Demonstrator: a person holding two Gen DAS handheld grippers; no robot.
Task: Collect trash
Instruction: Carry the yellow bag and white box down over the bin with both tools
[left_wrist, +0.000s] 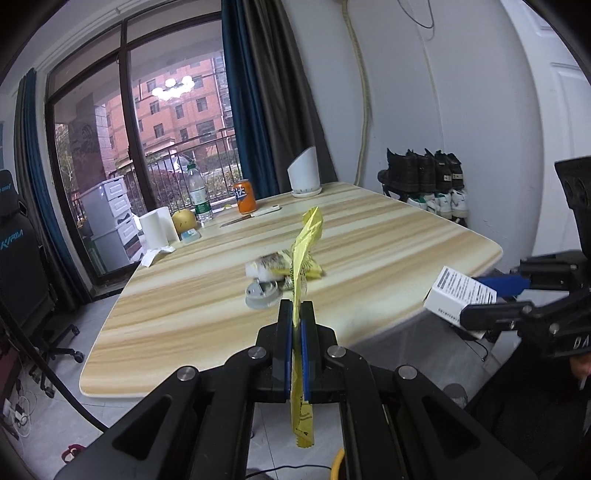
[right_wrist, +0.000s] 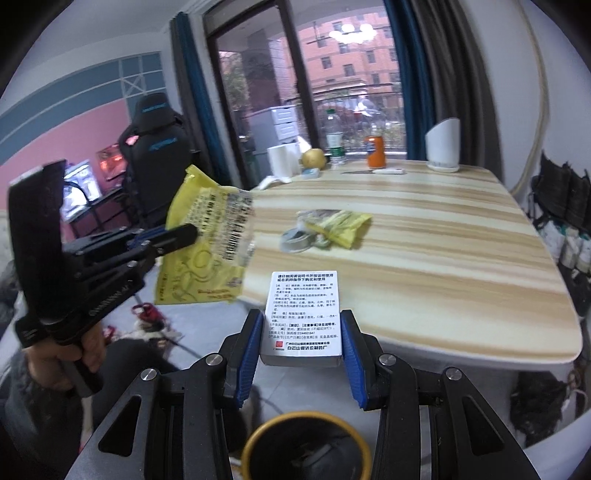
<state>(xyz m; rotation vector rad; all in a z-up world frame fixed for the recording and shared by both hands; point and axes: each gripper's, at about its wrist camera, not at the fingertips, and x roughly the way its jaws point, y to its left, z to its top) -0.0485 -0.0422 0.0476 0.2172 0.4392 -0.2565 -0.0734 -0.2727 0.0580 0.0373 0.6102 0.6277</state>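
The left gripper (left_wrist: 296, 314) pinches a thin, crinkled yellow wrapper (left_wrist: 303, 258) edge-on; the right wrist view shows its flat printed face (right_wrist: 207, 247). On the striped wooden table (left_wrist: 388, 229) lie another crumpled wrapper (right_wrist: 340, 227) and a grey lid (left_wrist: 261, 294). The right gripper (right_wrist: 302, 332) clamps a rigid white printed box (right_wrist: 303, 314) above a gold-rimmed bin (right_wrist: 306, 443), seen only there.
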